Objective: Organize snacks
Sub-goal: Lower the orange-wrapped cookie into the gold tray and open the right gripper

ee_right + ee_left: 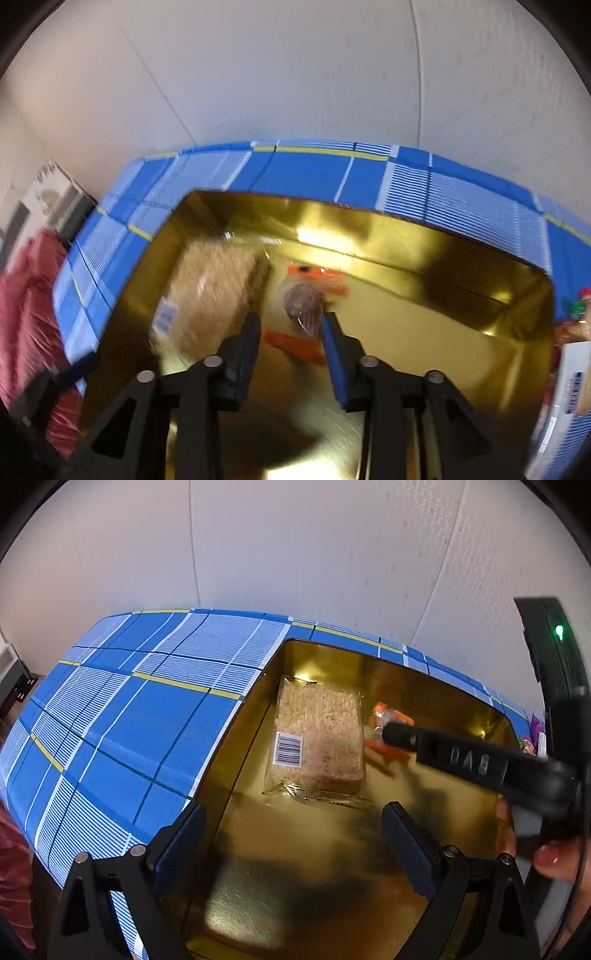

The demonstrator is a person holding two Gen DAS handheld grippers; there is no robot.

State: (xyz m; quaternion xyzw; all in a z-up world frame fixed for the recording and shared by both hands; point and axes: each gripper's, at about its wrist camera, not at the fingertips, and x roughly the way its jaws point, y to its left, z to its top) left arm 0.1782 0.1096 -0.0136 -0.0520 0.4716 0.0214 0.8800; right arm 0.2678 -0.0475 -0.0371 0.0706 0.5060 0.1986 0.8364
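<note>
A gold box (332, 849) sits on a blue plaid tablecloth (140, 709). Inside lies a clear pack of puffed-rice cake (319, 738) with a barcode label, and an orange-edged clear snack packet (391, 720) to its right. My left gripper (295, 827) is open and empty above the box's near left part. My right gripper (291, 325) is open inside the box (424, 354), its fingers astride the near end of the orange packet (303, 306); the packet lies on the box floor. The rice cake pack (214, 288) is to its left. The right gripper also shows in the left wrist view (399, 734).
A white wall stands behind the table. Colourful snack packets (576, 314) and a white box (569, 387) lie on the cloth right of the gold box. A red cloth (29, 314) is at the left.
</note>
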